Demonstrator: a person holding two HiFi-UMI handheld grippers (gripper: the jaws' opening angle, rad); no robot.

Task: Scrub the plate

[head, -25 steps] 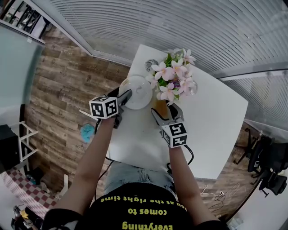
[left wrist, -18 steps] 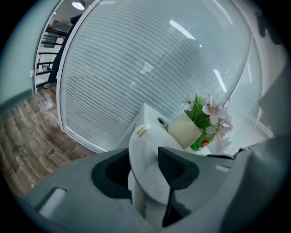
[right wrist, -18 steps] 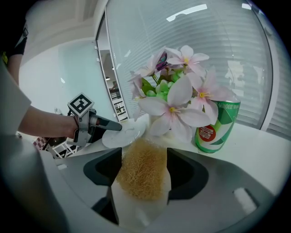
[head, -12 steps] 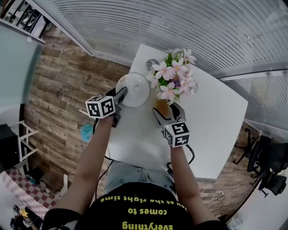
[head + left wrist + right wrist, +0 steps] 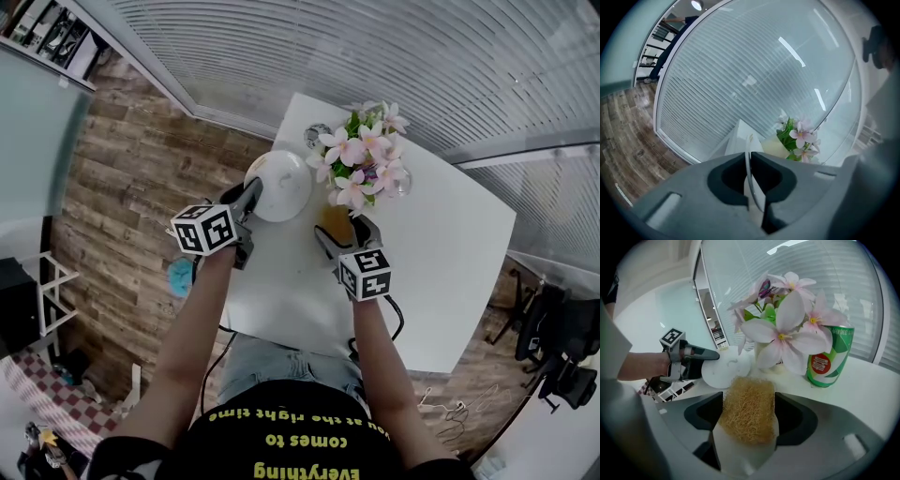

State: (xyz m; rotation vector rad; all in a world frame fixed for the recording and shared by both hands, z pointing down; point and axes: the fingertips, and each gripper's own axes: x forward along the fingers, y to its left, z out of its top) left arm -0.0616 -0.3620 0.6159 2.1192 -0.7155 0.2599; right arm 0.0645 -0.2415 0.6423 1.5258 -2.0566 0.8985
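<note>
Head view: the left gripper [image 5: 251, 199] holds the white plate [image 5: 284, 180] by its rim, just beside the pink flowers [image 5: 361, 159]. Left gripper view: its jaws have just been closing and pinch the plate's edge. Right gripper view: the right gripper [image 5: 748, 401] clamps a yellow loofah scrubber [image 5: 747, 420]; a green can [image 5: 827, 355] stands near the flowers.

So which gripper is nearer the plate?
Left. The left gripper pinches the plate by its rim, its jaws having just been closing on it. The right gripper, holding the sponge, hangs apart from the plate, by the flowers.
</note>
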